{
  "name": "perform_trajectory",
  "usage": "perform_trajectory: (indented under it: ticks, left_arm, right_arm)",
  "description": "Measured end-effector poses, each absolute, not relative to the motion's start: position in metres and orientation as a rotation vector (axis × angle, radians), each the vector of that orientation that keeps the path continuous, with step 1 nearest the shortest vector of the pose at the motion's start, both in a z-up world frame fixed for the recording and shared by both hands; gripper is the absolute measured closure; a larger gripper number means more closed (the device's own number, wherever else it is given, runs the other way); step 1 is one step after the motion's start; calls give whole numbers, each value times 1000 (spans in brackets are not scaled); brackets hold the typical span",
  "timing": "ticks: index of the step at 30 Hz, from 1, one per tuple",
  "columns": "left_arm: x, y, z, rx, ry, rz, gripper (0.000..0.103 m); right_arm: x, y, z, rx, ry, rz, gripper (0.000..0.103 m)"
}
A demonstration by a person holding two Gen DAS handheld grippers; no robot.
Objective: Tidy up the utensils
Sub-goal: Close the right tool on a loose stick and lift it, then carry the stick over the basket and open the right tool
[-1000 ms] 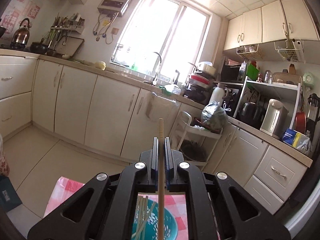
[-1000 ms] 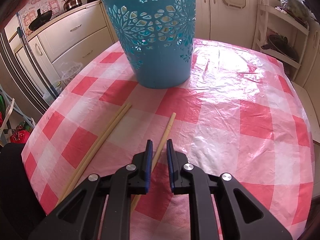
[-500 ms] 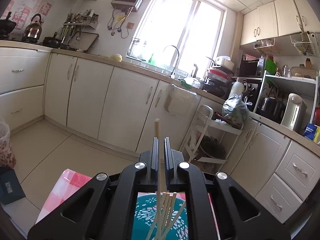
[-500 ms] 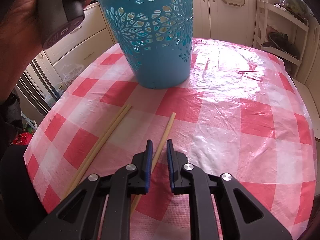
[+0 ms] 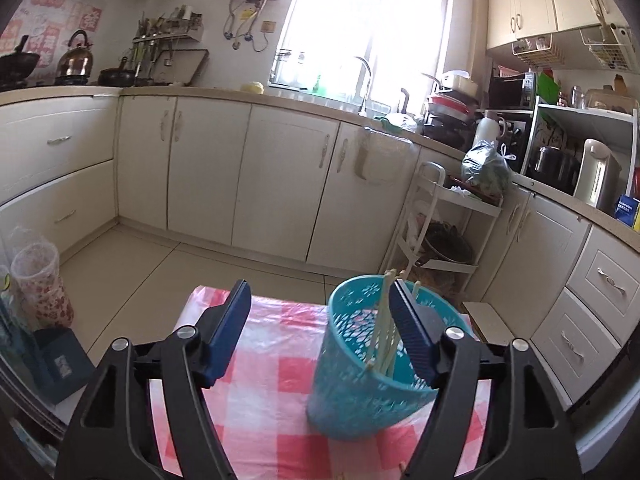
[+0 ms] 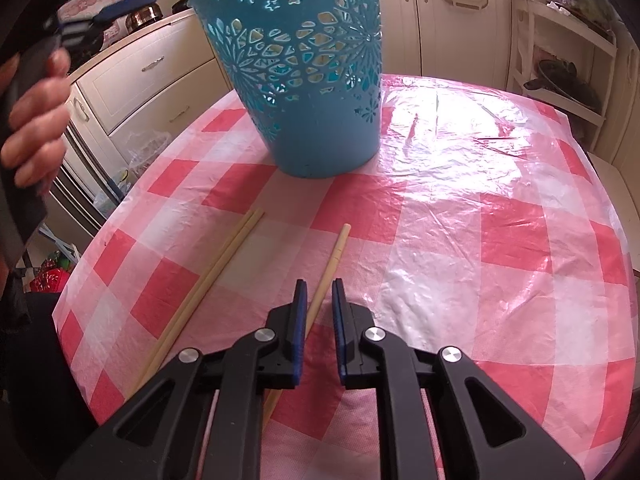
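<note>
Looking along the left gripper, we see its jaws have just been opening and now stand wide with nothing between them; the blue basket stands on the checked tablecloth just beyond the right-hand pad, with several chopsticks leaning inside it. Along the right gripper the jaws have just been closing to a narrow gap around a single chopstick lying on the cloth, the pads not visibly pressing it; a pair of chopsticks lies to its left, and a hand shows at the far left edge.

Left wrist view looks from above the table's near edge toward kitchen cabinets. Right wrist view tilts steeply down, close to the table. Both share the blue basket.
</note>
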State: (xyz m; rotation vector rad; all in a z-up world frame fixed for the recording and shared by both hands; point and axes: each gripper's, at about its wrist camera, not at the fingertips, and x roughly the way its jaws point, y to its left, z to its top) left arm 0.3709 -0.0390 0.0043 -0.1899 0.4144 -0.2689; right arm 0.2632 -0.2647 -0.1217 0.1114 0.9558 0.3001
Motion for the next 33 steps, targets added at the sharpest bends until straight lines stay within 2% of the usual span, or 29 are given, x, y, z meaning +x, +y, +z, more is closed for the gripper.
perform_trajectory:
  ticks: [9, 23, 33]
  left_arm:
    - [354, 27, -64, -266, 545, -182, 32]
    - [360, 32, -72, -332, 575, -209, 32]
    - [363, 22, -77, -313, 596, -222, 32]
  right_arm:
    - [254, -273, -117, 223, 958, 363, 98]
    - [234, -280, -69, 362, 763, 538, 98]
    - [226, -274, -42, 363, 661, 632, 99]
